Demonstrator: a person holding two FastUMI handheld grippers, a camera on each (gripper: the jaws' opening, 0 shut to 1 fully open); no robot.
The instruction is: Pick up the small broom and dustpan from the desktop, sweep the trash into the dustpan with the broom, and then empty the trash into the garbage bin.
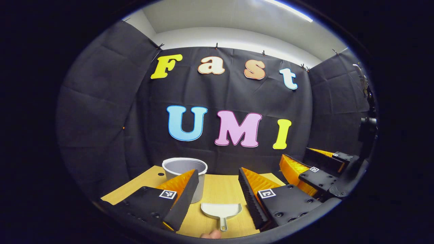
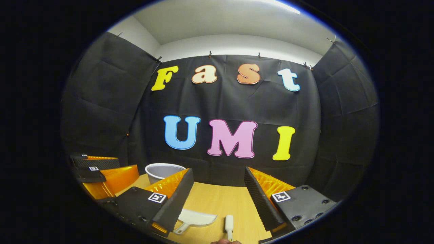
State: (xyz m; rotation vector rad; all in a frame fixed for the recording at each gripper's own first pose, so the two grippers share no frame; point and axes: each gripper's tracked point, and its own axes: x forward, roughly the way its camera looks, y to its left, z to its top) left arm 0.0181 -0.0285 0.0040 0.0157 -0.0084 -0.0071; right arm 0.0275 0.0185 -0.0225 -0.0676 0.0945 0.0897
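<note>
A recording booth: black cloth walls (clipped up) around a wooden desktop.

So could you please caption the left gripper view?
Open left gripper above the desk, dustpan between its fingers, grey bin behind.

Bare worktop lies right of the bin, open between the spread left tongs. The bin stands at the back-left corner against the cloth wall. Nearer than the bin, the dustpan and broom lie apart, with bare worktop between them.
</note>
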